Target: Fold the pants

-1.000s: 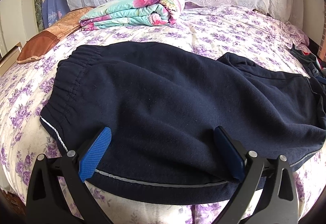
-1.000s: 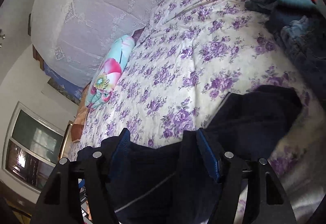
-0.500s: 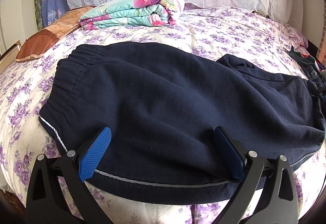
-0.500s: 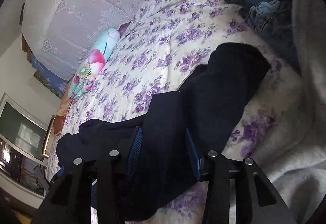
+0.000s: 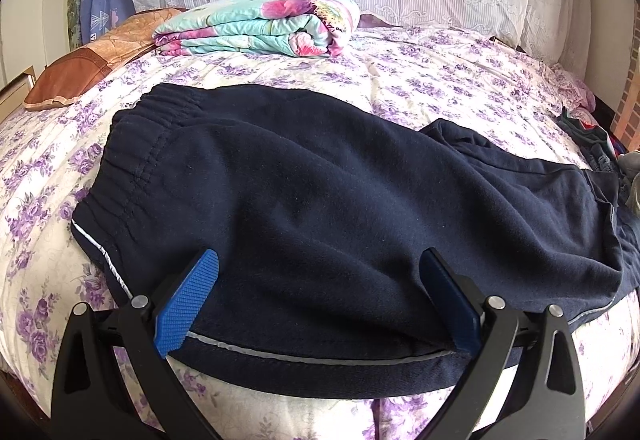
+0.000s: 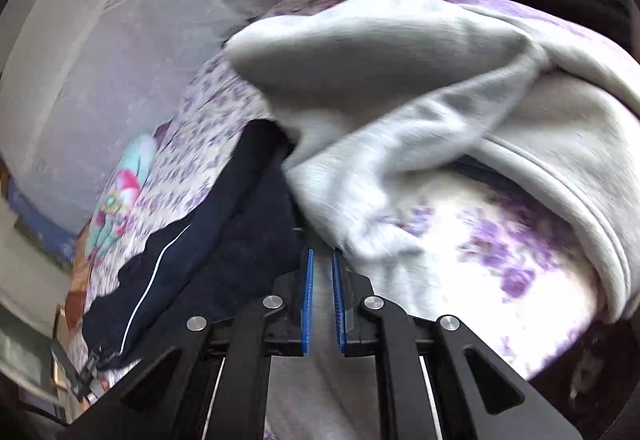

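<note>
Pinching soft grey cloth (image 6: 400,176): right tool (image 6: 322,260), jaws just closing. Left tool (image 5: 316,280) wide apart over dark blue pants (image 5: 320,192) on flowery bed (image 5: 440,72).

The bed (image 5: 440,80) wears a white sheet printed with purple flowers. Navy pants (image 5: 320,200) lie spread across its near half, waistband to the left. Behind them sits a folded floral quilt (image 5: 260,24), with a brown pillow (image 5: 80,68) at the left edge. Grey cloth (image 6: 400,112) lies heaped beside the pants' leg end.

Left gripper (image 5: 318,298) wide; right gripper (image 6: 322,262) closing — nearly shut
</note>
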### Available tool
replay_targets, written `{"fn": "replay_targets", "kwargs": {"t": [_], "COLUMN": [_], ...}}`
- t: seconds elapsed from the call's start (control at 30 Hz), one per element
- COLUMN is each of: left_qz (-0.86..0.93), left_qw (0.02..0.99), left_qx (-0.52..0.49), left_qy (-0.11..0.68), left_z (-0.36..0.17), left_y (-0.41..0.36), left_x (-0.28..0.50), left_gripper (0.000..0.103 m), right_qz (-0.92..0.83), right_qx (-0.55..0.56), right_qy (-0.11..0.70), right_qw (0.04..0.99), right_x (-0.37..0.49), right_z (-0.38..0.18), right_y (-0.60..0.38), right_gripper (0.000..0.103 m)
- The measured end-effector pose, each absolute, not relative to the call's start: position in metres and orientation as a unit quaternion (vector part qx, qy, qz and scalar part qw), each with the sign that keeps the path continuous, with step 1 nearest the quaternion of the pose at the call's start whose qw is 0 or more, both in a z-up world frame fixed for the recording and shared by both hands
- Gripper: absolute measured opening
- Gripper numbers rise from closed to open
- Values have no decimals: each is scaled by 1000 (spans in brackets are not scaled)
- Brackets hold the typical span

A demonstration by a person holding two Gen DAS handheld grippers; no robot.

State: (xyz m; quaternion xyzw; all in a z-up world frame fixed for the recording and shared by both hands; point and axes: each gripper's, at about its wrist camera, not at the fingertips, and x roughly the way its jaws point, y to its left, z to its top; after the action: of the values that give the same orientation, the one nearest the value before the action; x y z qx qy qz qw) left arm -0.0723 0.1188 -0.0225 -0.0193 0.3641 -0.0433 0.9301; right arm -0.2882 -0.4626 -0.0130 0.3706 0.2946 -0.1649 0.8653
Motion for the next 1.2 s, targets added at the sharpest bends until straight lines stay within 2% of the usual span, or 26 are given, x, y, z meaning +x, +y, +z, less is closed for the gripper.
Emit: {"fn": "replay_targets", "kwargs": {"t": [0.03,0.1,0.13,0.17,0.3,0.4,0.47,0.6,0.67,0.7,0.73,0.77,0.8,0.83,0.93,1.03,1.1,1.2], "left_qz": [-43,-41,-40,-39,-34,-35,-37,-46,-52,-55,-58,-62,-66,-70,-80,-85,-84,-80], "left_qw": [930,930,930,930,931,931,931,932,932,932,932,932,932,932,931,930,930,931], "left_qx": [-18,-16,-16,-15,-12,-13,-16,-30,-39,-43,-48,-53,-59,-65,-80,-89,-88,-83], "left_qy": [364,364,364,365,364,364,363,359,357,356,354,353,352,350,347,346,346,347], "left_z": [-23,-23,-23,-23,-23,-23,-23,-22,-22,-22,-21,-21,-21,-21,-21,-21,-21,-21], "left_y": [118,117,117,117,116,117,117,121,124,126,127,129,130,132,136,138,138,136], "left_x": [-72,-73,-73,-73,-74,-74,-74,-76,-76,-76,-76,-76,-77,-77,-77,-77,-77,-76], "left_gripper": [98,98,98,98,98,98,98,98,98,98,98,98,98,98,98,98,98,98], "right_qz": [-158,-121,-100,-78,-28,-69,-107,-221,-222,-210,-199,-199,-190,-170,-95,-104,-114,-122], "right_qx": [365,320,294,270,169,96,64,-5,-2,24,56,77,100,140,268,283,309,332], "right_qy": [265,262,268,271,341,383,408,478,491,491,495,480,465,449,345,292,293,339], "right_qw": [878,903,912,921,924,916,904,850,843,845,844,851,859,866,894,908,897,872], "right_x": [-290,-269,-251,-233,-131,-61,-19,34,39,37,32,23,14,0,-72,-160,-209,-235], "right_z": [-4,13,19,24,28,25,18,-16,-33,-39,-44,-42,-36,-30,-2,20,11,-23], "right_y": [-461,-442,-427,-411,-348,-321,-313,-323,-333,-341,-350,-359,-365,-373,-393,-399,-407,-420], "right_gripper": [18,44,69,74,81,88,97,99,95,87,57,42,31,12,12,12,12,14]}}
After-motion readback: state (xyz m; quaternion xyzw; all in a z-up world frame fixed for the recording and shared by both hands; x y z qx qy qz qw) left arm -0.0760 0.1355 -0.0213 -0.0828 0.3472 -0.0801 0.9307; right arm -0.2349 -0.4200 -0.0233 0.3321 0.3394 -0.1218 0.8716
